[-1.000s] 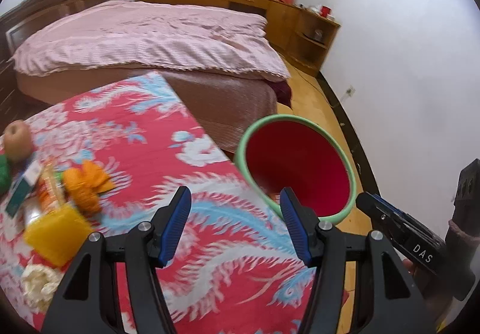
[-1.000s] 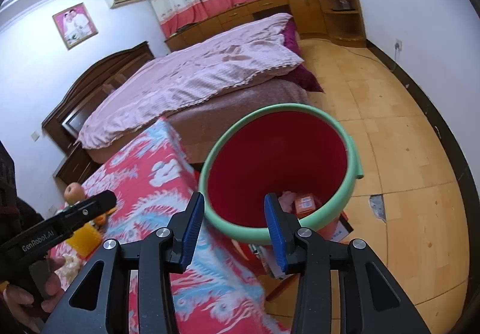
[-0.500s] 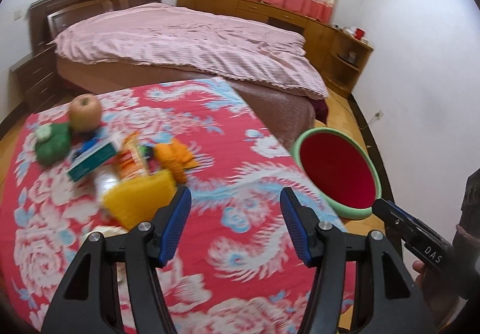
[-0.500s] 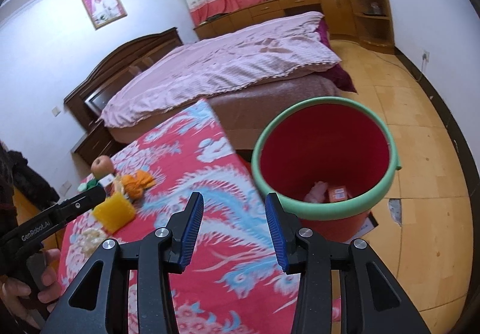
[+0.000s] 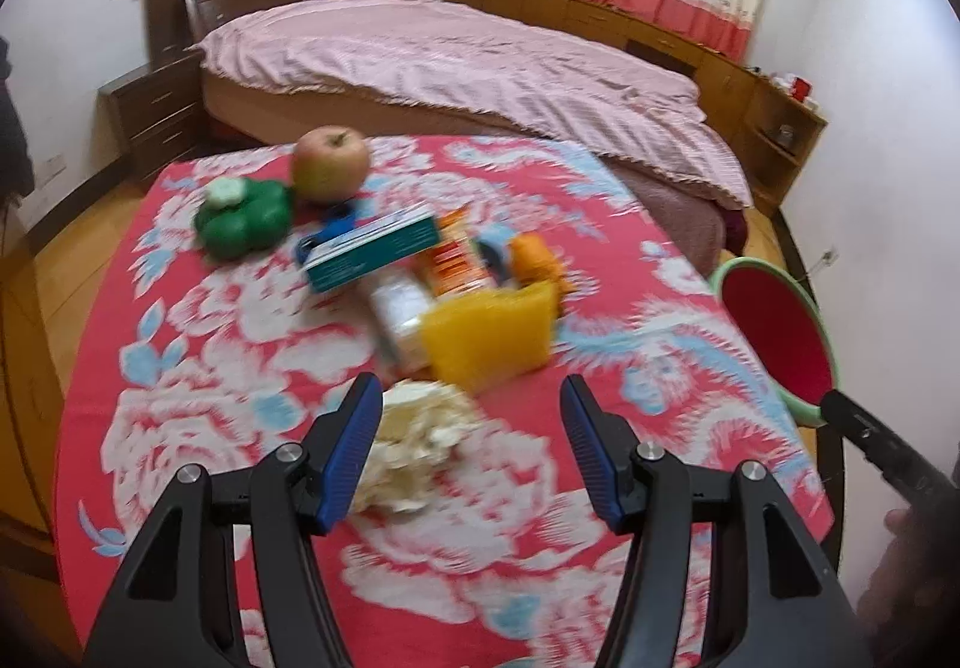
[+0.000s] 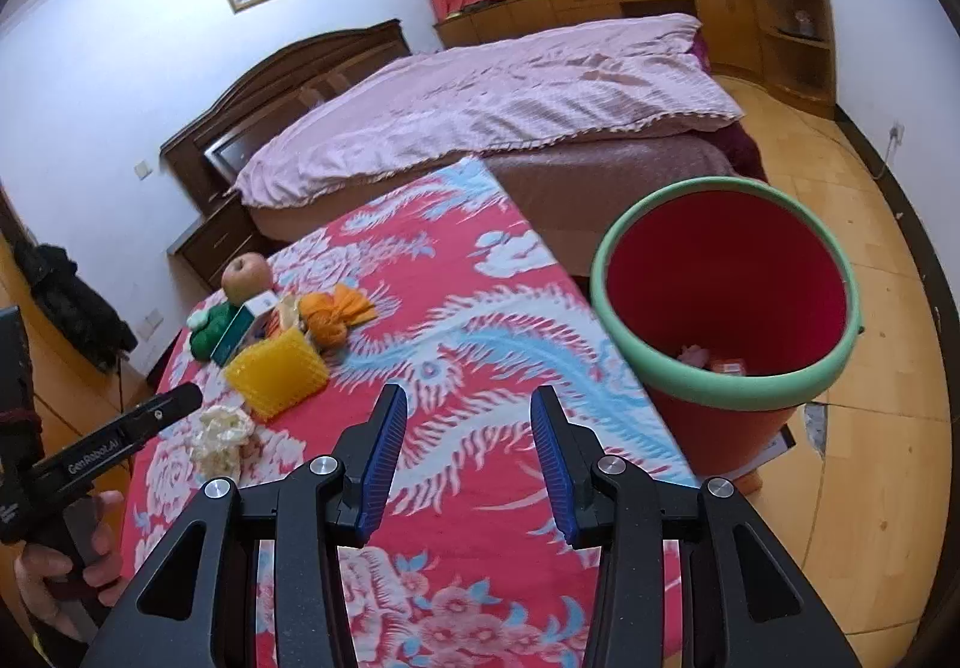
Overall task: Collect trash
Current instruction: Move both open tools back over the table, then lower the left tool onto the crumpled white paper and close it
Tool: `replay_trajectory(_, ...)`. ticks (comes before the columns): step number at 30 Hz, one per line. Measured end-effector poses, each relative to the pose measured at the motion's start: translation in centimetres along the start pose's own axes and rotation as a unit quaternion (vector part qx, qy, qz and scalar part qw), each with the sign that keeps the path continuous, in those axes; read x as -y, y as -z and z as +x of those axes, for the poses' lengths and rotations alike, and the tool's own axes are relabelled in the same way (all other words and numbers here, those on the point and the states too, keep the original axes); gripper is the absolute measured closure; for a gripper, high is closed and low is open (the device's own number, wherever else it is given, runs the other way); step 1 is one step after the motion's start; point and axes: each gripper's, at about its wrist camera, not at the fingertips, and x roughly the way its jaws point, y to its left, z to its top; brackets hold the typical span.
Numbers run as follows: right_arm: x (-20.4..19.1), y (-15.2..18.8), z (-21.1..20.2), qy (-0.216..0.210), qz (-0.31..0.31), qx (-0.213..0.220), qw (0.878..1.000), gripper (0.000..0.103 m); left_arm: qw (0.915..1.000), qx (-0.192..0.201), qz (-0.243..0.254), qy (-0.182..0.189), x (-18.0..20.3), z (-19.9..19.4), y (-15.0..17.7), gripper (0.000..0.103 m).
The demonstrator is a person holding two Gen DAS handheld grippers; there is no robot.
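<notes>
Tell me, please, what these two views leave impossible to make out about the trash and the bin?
- Bin contents, right wrist view: near wall hides most; only scraps show.
- Bin, left wrist view: interior angled away.
- Orange packet print, left wrist view: motion-blurred.
- Items behind the yellow block, right wrist view: overlapped, too small.

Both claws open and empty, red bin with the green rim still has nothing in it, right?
Not quite. The red bin already holds a few scraps at the bottom, as the right wrist view shows. The left claw and right claw are indeed open and empty.
</notes>
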Motion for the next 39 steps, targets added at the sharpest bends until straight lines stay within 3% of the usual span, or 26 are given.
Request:
replay_trajectory(8, -1.8, 0.4, 1.8, -0.007, -0.016, -0.022, 1.000, 0.059, 0.9991, -0.021, -0.032, -0.016, -3.4, 1.2, 1.5, 0.042)
replay_trajectory(21, -3.5, 1.0, 3.9, -0.012, -0.034, -0.050, 0.998, 0.059, 0.9975, -0.041, -0.057, -0.006, -4.9, 2.6, 2.9, 0.042)
replay_trajectory(26, -4.0, 1.3, 4.4, -0.015, -0.039, -0.057, 0.998, 0.059, 0.9960, -0.049, -0.073, 0.018, -5.5, 2.8, 3.4, 0.058)
replay_trajectory(31, -4.5, 1.4, 4.9, -0.018, -0.047, -0.063, 0.997, 0.059, 0.9939, -0.054, -0.081, 0.051, -5.5, 3.1, 3.6, 0.084)
replay_trajectory(39, -5.7, 1.0, 6.1, -0.027, -0.062, -0.071, 0.995, 0.059, 0.9948, -0.034, -0.078, 0.055, -5.6, 2.2, 3.2, 0.096)
